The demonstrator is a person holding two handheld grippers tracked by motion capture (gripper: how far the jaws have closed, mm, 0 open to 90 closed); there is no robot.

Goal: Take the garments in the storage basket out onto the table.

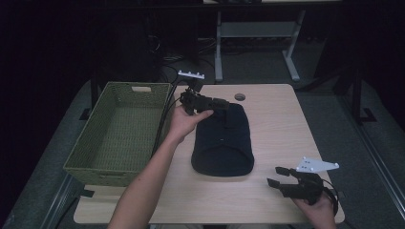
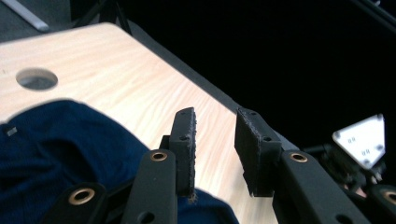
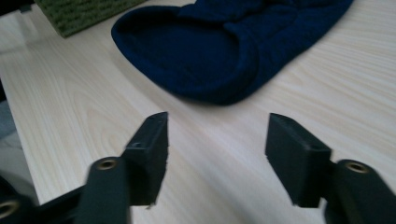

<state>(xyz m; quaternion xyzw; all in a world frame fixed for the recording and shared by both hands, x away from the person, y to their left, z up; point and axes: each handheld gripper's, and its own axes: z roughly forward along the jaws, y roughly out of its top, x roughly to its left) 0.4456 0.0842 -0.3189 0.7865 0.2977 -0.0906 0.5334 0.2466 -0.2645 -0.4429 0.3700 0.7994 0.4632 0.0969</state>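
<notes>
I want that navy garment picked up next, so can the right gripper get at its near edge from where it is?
Probably yes: the right gripper is open, with bare table between it and the navy garment.

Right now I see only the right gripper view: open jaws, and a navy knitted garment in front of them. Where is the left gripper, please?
Observer: The left gripper is at the far end of the garment, just above it.
Operator: Does it grip the garment?
Observer: No. In the left gripper view its jaws stand apart with nothing between them.
Operator: And the green basket, is anything inside?
Observer: The green basket looks empty in the high view.
</notes>
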